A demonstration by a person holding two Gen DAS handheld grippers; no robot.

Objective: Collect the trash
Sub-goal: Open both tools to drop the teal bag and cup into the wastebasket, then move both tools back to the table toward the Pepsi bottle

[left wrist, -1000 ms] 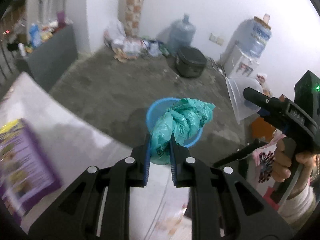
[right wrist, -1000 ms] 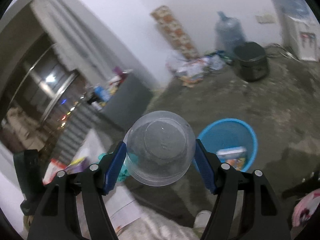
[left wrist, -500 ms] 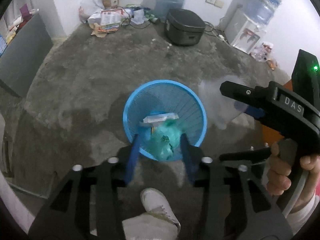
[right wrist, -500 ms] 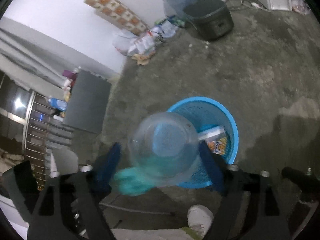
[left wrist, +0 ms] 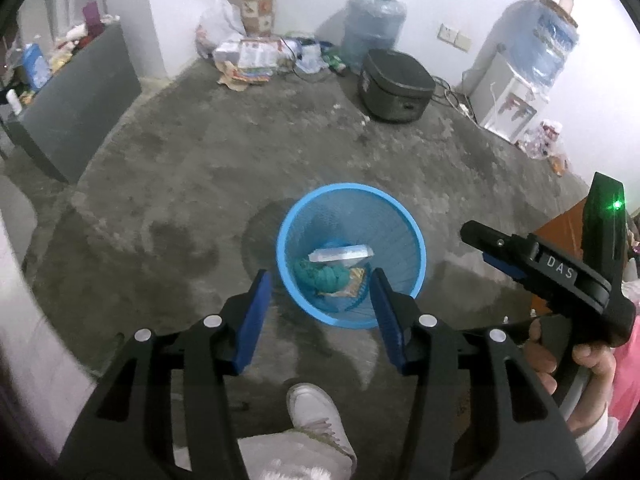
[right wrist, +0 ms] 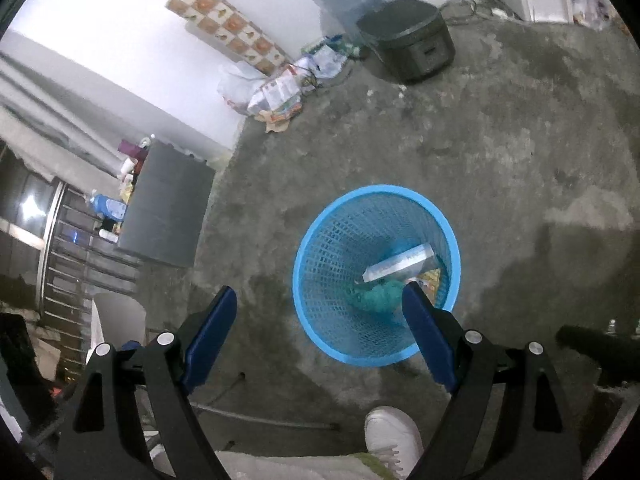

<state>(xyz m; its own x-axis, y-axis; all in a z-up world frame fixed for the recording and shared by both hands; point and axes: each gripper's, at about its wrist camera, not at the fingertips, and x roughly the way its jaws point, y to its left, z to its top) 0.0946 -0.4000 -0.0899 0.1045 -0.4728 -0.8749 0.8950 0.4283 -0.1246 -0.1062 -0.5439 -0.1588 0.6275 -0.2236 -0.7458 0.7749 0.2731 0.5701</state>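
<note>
Dropped from the opening left gripper (left wrist: 318,304), a green bag (left wrist: 322,276) lies in the blue basket (left wrist: 400,208); the right gripper (right wrist: 318,334) gapes empty above.

Bare concrete floor (left wrist: 192,184) rings the open-topped blue basket (left wrist: 416,240); a white shoe (left wrist: 316,412) stands near its front.

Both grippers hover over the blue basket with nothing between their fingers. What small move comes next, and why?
Probably lift both away to fetch more trash: the green bag lies in the blue basket, the left gripper is opening, empty, and the right gripper is open, empty.
</note>
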